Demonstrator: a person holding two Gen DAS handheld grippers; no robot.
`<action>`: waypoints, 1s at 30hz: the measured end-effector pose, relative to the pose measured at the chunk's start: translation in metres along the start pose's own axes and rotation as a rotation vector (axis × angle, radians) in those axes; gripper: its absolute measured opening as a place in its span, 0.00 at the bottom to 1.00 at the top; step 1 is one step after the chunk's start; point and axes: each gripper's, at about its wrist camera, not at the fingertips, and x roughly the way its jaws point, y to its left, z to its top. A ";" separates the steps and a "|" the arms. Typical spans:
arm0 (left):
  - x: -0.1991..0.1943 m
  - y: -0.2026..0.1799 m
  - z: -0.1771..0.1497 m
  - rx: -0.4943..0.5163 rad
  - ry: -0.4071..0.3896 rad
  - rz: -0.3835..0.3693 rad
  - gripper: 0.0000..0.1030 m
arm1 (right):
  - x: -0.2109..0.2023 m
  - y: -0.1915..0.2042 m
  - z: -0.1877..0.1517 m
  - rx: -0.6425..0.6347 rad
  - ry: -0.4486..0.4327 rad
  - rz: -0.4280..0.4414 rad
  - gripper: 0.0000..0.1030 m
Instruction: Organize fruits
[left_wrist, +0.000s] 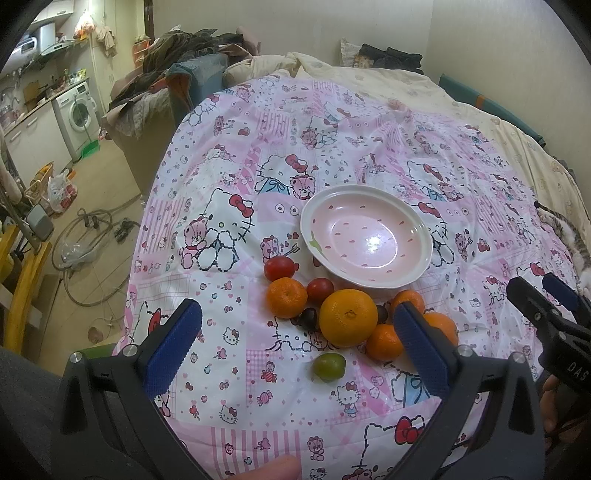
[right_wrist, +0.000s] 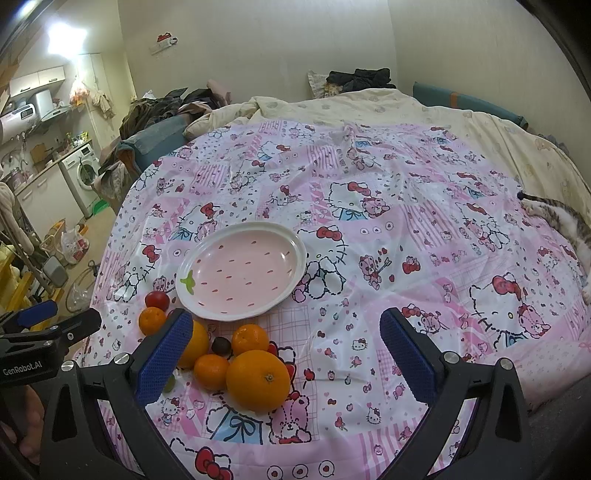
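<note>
An empty pink strawberry-print plate (left_wrist: 417, 240) (right_wrist: 295, 240) lies on the Hello Kitty cloth. In front of it is a cluster of fruit: a large orange (left_wrist: 348, 318) (right_wrist: 258, 380), several small tangerines (left_wrist: 286, 297) (right_wrist: 250, 339), two red tomatoes (left_wrist: 279, 267) (right_wrist: 157, 300), dark plums (left_wrist: 308, 318) (right_wrist: 221, 345) and a green plum (left_wrist: 328, 366). My left gripper (left_wrist: 295, 347) is open and empty, hovering just before the fruit. My right gripper (right_wrist: 286, 350) is open and empty, to the right of the cluster; it also shows in the left wrist view (left_wrist: 543, 295).
The patterned cloth (left_wrist: 258, 406) covers a bed with a cream duvet (right_wrist: 369, 103) behind. A tabby cat (right_wrist: 565, 221) lies at the right edge. Piled clothes (left_wrist: 177, 55) and a kitchen with a washing machine (left_wrist: 77, 110) are to the left.
</note>
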 end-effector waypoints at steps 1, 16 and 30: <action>0.000 0.000 0.000 -0.001 0.001 -0.001 0.99 | 0.001 0.000 0.000 0.000 0.000 -0.002 1.00; 0.001 0.001 -0.001 0.002 0.000 0.004 0.99 | 0.001 -0.002 -0.001 0.014 0.007 -0.001 1.00; 0.004 0.004 -0.005 -0.004 0.007 0.008 0.99 | 0.002 -0.001 -0.002 0.014 0.013 0.001 1.00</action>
